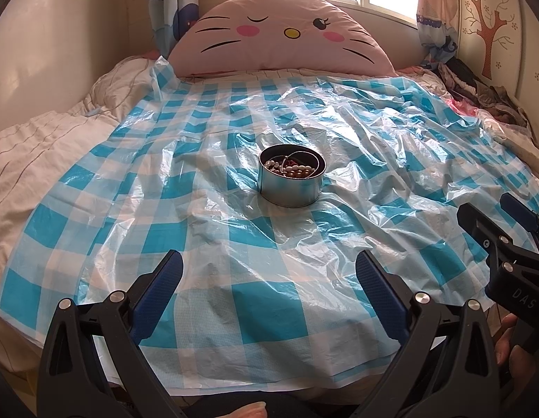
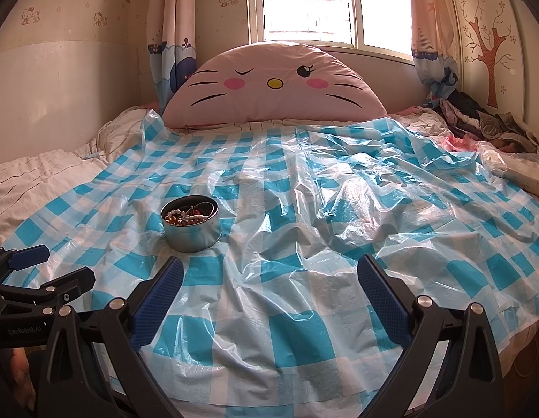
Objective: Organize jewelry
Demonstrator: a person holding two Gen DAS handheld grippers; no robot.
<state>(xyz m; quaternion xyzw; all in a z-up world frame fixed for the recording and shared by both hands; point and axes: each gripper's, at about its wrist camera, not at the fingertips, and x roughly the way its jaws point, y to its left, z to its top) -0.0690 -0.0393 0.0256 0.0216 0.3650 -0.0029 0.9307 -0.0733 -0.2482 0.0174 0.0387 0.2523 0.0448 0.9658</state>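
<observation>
A: Two grippers, both spread wide and holding nothing. The left gripper hangs over the near edge of the bed, and the right gripper is just beside it, equally empty.

B: And the jewelry?

A: It's in the round metal tin, which sits near the middle of the blue-checked plastic sheet, well ahead of both tools. Pearly and gold beads and a thin wire-like loop are heaped together inside, with something red among them.

B: So what worries you?

A: Mostly the heap itself. I judge the strands are tangled, so pinching one bead could drag the whole bundle out, or snag the loop on the rim and tip the tin.

B: The tin looks light.

A: I'd guess so, and it rests on crinkled plastic over soft bedding. A push from one finger could slide it or sink one side. The other gripper probably needs to steady the wall.

B: Anything else?

A: The sheet is glossy and rumpled. A dropped bead might roll into a fold and vanish. Glare from the window also washes out parts of the plastic, so small pieces would be hard to spot.
</observation>
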